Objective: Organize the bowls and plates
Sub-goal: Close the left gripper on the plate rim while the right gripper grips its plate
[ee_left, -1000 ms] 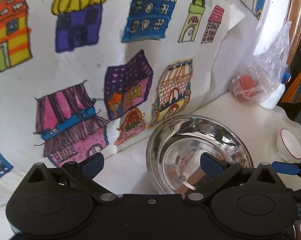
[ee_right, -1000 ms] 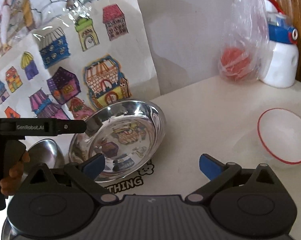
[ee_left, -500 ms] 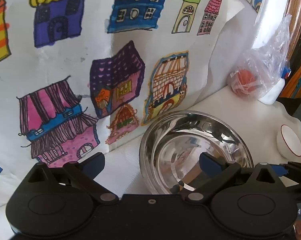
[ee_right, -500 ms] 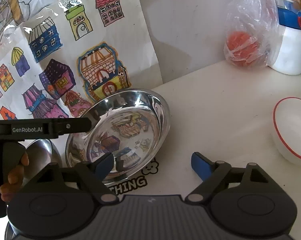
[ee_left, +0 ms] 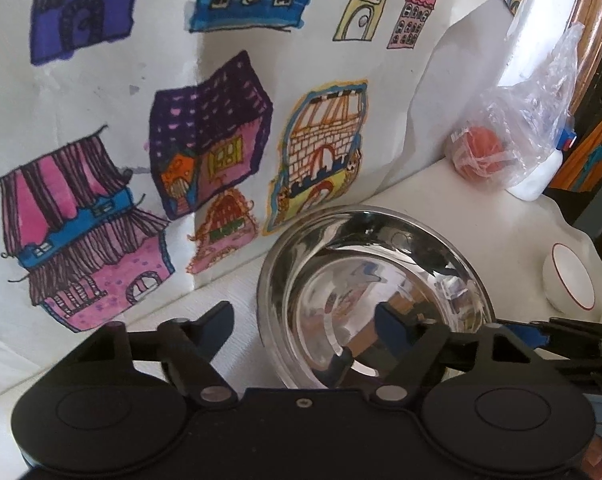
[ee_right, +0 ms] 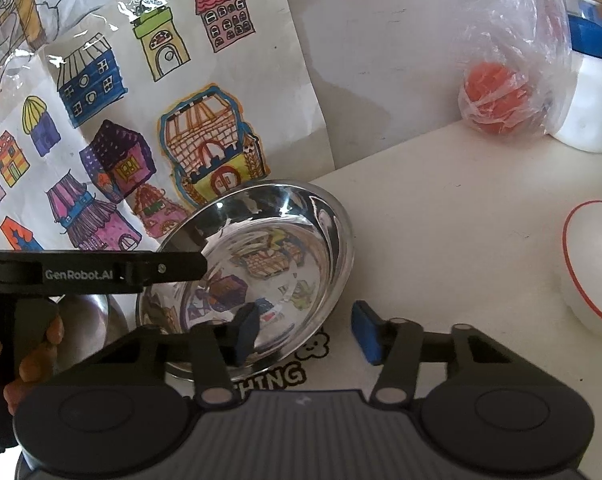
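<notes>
A shiny steel bowl (ee_left: 373,276) (ee_right: 261,264) sits on the white table by the wall and looks tipped up on its left side. My left gripper (ee_left: 303,320) is open, its jaws either side of the bowl's left rim; one finger (ee_right: 161,268) reaches that rim in the right wrist view. My right gripper (ee_right: 307,334) is open but narrowed, with one pad inside the bowl's near rim and one outside. A white bowl with a red rim (ee_left: 569,280) (ee_right: 593,268) stands to the right, apart from both grippers.
A plastic bag holding a red-orange ball (ee_left: 481,148) (ee_right: 497,100) and a white bottle with a blue cap (ee_right: 593,92) stand at the back right. A paper drawing of houses (ee_left: 181,120) covers the wall. Another steel dish (ee_right: 85,320) lies at lower left by a hand (ee_right: 33,360).
Both grippers moved in on the steel bowl. The right gripper's jaws narrowed markedly around the near rim; the left jaws narrowed slightly.
</notes>
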Tool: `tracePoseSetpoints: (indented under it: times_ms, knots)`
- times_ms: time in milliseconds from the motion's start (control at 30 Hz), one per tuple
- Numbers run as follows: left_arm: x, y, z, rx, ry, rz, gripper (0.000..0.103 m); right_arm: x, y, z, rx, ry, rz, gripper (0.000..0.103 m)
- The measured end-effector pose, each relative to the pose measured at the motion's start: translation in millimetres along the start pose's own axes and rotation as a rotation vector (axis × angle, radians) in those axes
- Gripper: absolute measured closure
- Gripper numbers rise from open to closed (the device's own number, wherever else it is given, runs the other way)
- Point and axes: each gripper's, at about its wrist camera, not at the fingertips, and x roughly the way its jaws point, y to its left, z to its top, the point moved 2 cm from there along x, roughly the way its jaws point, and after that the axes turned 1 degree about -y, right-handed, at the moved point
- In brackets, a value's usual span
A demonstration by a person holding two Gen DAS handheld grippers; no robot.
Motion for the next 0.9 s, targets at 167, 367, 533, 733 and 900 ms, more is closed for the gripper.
tracePoseSetpoints:
  times_ms: [167,367,533,733,900]
  knots:
    - [3.2,-1.2,-0.8,-0.002,0.016,0.003,0.056,1.2,-0.1,0.2,0.003,0.006,-0.001,0.071]
    - [-0.1,4.6,-2.4,-0.024,0.005,0.012,0.064,-0.9,-0.8,-0.4,0.005,-0.003,-0.019,0.077]
    - [-9.3,-2.6,-2.8,0.007,-0.025,0.021,0.065,-9.2,1.6,-1.9,-0.022,-0.036,-0.041,0.077]
    - [-24.6,-12.4,0.1,0.003,-0.063,-0.001,0.065,-29.3,3.8,-1.6,-0.055,-0.083,-0.056,0.077]
    - [-47.7,-28.1,-2.3,0.025,-0.089,-0.029,0.065,-59.4,3.0,-3.4,-0.062,-0.108,-0.061,0.077]
